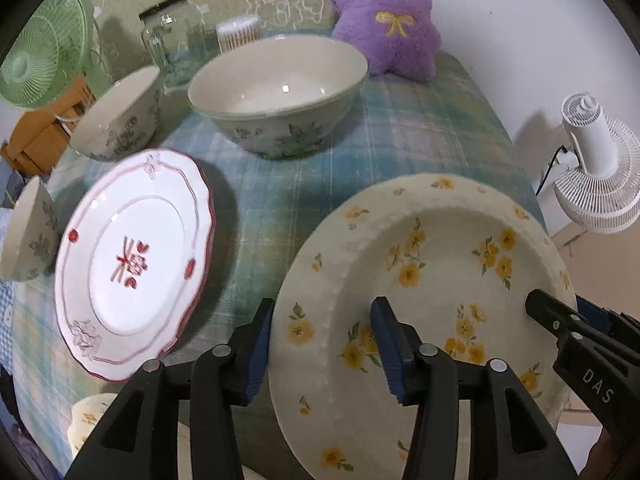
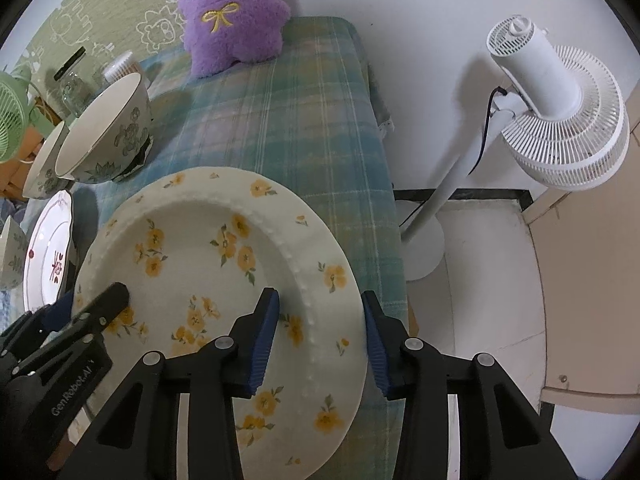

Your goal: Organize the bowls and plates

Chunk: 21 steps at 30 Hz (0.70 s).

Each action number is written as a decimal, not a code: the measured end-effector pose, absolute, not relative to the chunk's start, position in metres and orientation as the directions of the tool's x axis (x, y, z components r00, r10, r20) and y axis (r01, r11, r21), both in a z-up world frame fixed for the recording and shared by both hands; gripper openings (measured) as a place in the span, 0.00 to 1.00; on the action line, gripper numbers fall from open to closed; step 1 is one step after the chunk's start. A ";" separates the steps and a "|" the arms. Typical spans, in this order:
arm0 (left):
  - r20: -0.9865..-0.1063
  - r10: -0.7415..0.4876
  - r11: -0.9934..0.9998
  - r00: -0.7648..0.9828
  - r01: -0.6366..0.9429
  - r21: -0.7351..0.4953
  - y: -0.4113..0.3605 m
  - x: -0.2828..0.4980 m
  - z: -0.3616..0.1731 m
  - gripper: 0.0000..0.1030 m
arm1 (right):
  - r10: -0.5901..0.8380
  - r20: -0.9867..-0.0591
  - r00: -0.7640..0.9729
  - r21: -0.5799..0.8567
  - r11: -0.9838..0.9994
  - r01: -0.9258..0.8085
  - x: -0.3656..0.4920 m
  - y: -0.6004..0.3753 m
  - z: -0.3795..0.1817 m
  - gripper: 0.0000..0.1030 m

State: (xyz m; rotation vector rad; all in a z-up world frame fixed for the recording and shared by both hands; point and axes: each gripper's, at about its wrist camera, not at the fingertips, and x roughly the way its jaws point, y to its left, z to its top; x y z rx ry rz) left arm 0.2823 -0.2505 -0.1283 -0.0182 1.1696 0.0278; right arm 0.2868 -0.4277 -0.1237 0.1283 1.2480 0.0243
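Both grippers have their fingers spread over the yellow-flower plate (image 1: 424,280) — left gripper (image 1: 322,344) at its left rim, right gripper (image 2: 320,334) at its right rim — not closed on it.

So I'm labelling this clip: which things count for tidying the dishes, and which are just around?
For the job: yellow-flowered plate, red-trimmed plate, large bowl, two smaller bowls.

Just around: purple plush, glass jar, green fan, white fan.
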 end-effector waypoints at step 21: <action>-0.907 0.034 0.999 0.420 0.001 0.037 -0.254 0.275 -0.116 0.52 | 0.056 -0.939 0.338 0.059 0.998 -0.004 0.287 -0.417 -0.110 0.47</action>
